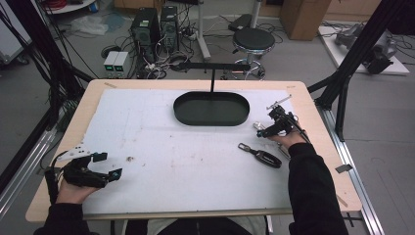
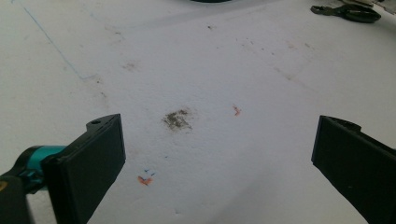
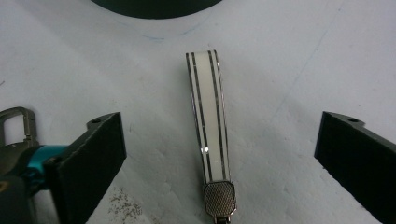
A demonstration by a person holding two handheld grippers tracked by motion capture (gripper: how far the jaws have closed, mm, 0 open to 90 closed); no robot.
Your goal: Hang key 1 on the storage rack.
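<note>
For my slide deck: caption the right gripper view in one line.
Open right gripper poised over a white, dark-striped key strap lying on the white mat, short of the black tray.

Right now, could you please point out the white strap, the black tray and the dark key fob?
white strap (image 3: 208, 116), right gripper view, mid-band.
black tray (image 1: 211, 119), high view, near wall.
dark key fob (image 1: 266, 158), high view, body.

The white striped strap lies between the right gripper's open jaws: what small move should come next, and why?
Probably lower the right gripper a little and close on the white striped strap. Its jaws stand wide, the strap lies flat between them, untouched.
</note>
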